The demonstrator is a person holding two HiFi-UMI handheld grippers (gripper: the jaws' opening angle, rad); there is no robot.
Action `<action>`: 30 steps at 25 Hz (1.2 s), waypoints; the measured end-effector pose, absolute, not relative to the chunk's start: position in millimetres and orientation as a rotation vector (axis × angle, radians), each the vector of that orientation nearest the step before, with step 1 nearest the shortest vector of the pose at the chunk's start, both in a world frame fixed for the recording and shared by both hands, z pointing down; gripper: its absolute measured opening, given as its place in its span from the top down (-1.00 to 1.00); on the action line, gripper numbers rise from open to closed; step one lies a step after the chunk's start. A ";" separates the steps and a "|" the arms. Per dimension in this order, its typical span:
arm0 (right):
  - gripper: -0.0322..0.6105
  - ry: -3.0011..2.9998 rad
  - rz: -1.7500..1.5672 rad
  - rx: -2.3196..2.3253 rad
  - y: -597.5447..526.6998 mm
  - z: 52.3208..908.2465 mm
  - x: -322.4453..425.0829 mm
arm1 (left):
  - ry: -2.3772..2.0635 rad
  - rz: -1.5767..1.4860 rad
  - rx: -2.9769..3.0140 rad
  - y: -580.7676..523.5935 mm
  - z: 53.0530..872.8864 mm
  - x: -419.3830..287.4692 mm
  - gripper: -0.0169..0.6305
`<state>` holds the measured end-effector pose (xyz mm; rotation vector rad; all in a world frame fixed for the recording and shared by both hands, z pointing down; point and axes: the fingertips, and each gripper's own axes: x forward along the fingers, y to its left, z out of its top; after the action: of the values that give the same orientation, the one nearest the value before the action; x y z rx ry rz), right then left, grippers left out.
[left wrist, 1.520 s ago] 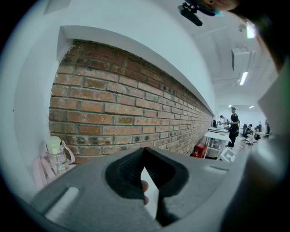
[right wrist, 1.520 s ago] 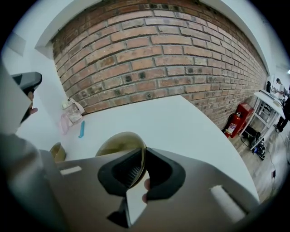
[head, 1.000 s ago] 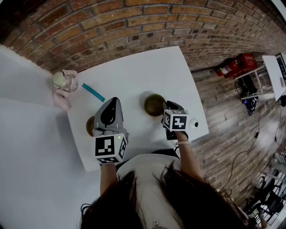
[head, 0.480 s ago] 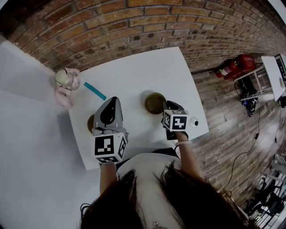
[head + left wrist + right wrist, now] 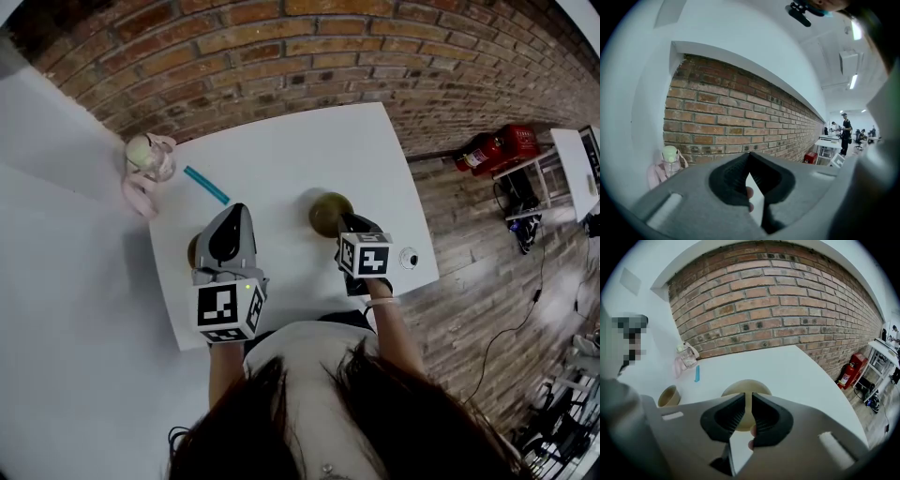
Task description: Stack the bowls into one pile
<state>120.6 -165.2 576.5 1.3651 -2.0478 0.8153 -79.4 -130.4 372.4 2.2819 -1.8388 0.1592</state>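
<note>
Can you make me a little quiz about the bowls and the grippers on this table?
1. How many bowls stand on the table?
2. True or false: the left bowl already sits inside the right bowl.
3. The right gripper is at: A the left bowl; B the right bowl; C neither bowl.
Key: 1. two; 2. false; 3. B.

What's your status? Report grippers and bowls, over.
Left gripper shut, empty, by small bowl. Right gripper clamped on near rim of big bowl. Bowls apart, unstacked. Blue stick, bottle clear of the path.
</note>
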 end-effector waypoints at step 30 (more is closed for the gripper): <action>0.83 -2.177 0.745 1.134 -130.5 573.1 22.7 | -2.089 0.126 2.054 -52.2 367.9 -165.8 0.95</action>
<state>22.7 -130.5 573.1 1.1338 -2.1775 0.7454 -165.8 -52.2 367.9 2.0535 -2.0888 0.1257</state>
